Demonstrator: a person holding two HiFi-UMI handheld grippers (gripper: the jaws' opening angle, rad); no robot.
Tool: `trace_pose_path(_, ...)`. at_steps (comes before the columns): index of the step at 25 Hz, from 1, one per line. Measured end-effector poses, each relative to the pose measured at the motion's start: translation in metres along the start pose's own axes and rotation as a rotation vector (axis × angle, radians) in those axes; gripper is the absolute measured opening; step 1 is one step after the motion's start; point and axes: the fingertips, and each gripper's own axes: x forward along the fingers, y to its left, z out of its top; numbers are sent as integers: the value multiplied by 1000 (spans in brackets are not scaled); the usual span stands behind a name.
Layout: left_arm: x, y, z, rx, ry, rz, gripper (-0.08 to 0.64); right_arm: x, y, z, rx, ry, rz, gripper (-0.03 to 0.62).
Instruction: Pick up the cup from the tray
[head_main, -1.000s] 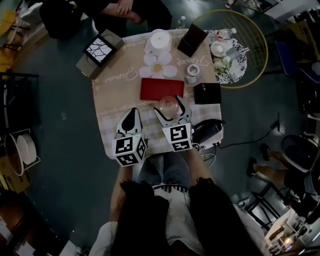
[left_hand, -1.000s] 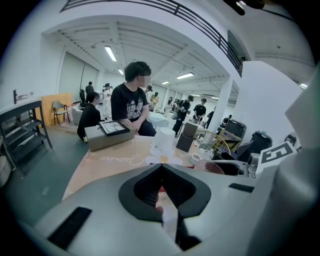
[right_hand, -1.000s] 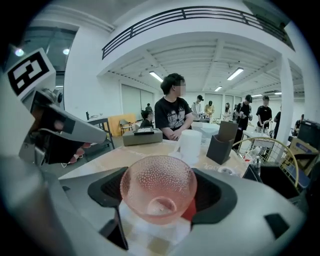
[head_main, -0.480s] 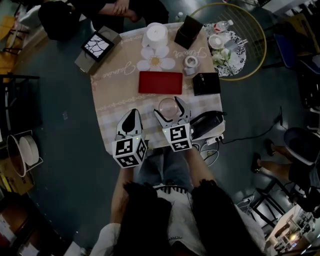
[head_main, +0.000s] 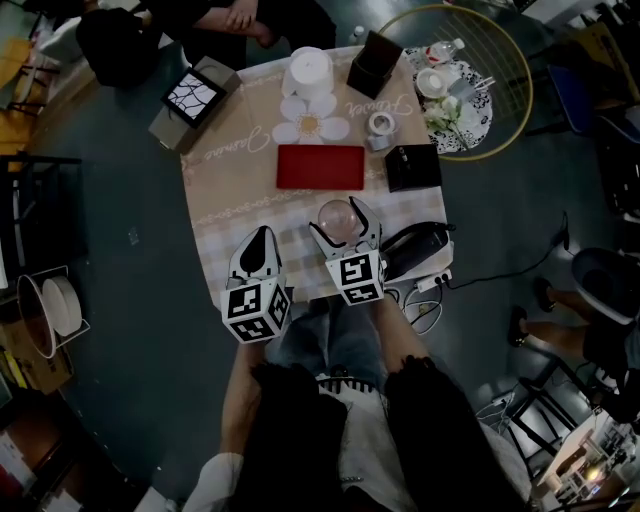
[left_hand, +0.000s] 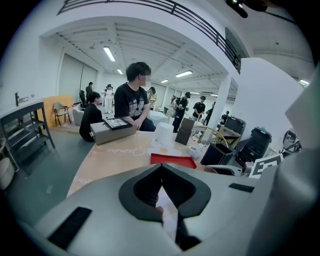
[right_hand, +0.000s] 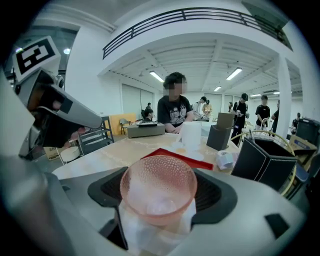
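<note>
A pink, dimpled glass cup (head_main: 336, 214) sits between the two jaws of my right gripper (head_main: 340, 222), which is shut on it. In the right gripper view the cup (right_hand: 158, 186) fills the gap between the black pads (right_hand: 215, 195) and stands upright. The red tray (head_main: 320, 166) lies flat on the table beyond the cup, with nothing on it; it also shows behind the cup as the red tray (right_hand: 186, 158). My left gripper (head_main: 258, 246) hovers to the left of the right one, its jaws shut together with nothing held (left_hand: 161, 176).
On the beige table (head_main: 230, 200) stand a white paper roll (head_main: 313, 70), a flower-shaped mat (head_main: 312, 124), a tape roll (head_main: 381, 125), two black boxes (head_main: 412, 166) and a grey box (head_main: 195, 100). A black device (head_main: 412, 250) sits at the right edge. A person sits across the table.
My right gripper has drawn back a little from the red tray toward me with the cup in it. The left gripper has shifted slightly back as well.
</note>
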Motion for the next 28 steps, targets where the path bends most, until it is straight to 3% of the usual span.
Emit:
trace_pose_path(3, -1, 3, 1, 0, 4, 3, 8, 2, 3, 2, -17, 2, 4, 399)
trace_pose_path(8, -3, 5, -1, 11, 19, 15, 8, -4, 6, 14, 77, -74, 54, 400)
trace_pose_path(12, -7, 8, -1, 10, 12, 14, 8, -9, 6, 28, 40, -94, 62, 400)
trace_pose_path(25, -38, -17, 38, 30, -114, -49, 8, -68, 7, 99, 50, -206, 57, 396)
trace_pose_path(28, -48, -26, 40, 43, -133, -71, 8, -82, 6, 104, 43, -201, 26, 305)
